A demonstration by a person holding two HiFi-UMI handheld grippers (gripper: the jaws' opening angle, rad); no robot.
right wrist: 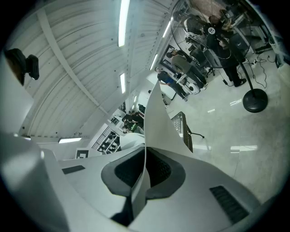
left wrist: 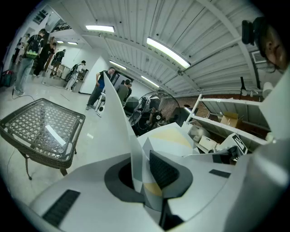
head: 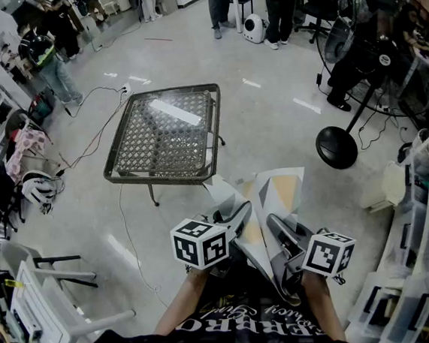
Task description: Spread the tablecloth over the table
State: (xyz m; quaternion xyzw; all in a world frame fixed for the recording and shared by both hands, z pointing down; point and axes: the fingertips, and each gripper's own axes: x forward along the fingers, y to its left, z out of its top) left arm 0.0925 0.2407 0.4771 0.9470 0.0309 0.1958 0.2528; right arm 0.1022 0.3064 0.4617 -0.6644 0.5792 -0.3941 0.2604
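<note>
Left gripper (left wrist: 144, 174) clenched on thin folded edge of tablecloth (left wrist: 118, 118); dark ribbed pads (left wrist: 168, 172) pinch sheet. Right gripper (right wrist: 144, 170) likewise clamped on another edge. Cloth smooth, sharply creased, pale grey with cream-yellow geometric patches, bunched upright between both grippers, clear of worktop (head: 162, 176): square, lattice-weave top, dark rim, standing ahead on glossy grey floor (head: 269, 109).
</note>
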